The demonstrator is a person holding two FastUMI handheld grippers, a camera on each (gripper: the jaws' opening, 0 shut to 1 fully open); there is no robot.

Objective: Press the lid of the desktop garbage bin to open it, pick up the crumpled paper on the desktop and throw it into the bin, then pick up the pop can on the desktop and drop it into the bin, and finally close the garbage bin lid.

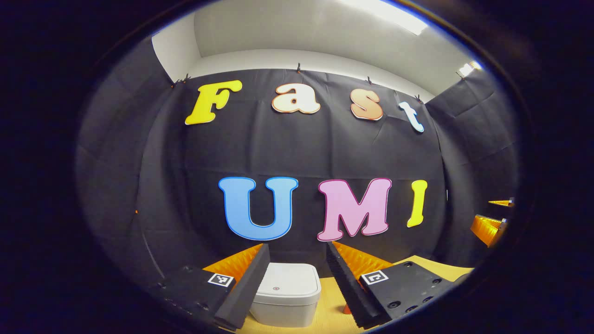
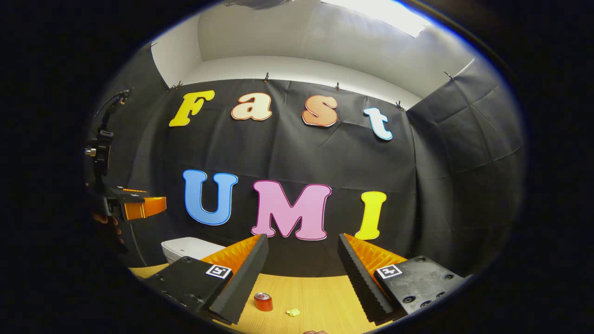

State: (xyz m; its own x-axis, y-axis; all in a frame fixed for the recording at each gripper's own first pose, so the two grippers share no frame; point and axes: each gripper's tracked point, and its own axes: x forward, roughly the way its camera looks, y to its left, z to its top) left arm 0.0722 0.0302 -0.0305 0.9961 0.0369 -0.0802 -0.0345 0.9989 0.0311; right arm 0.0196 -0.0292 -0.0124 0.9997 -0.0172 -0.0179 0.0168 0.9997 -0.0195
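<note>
Hovering released left gripper (image 1: pixel 297 273) above shut bin (image 1: pixel 287 294) on worktop (image 2: pixel 315 292); aiming for lid centre. Right gripper (image 2: pixel 301 273) released, facing can (image 2: pixel 263 302) and paper (image 2: pixel 293 312).

Black cloth wall (image 1: pixel 297 153), wooden table (image 2: pixel 315 292), ceiling light (image 2: pixel 380 11)

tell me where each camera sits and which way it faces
Left gripper view: rides on the left gripper, facing the booth wall above the closed white bin; its own open jaws frame the bin, and the right gripper shows at the right edge.
Right gripper view: rides on the right gripper, facing the same wall above the can and paper; its own jaws are open, with the left gripper farther off.
Shared: bin, table.
</note>
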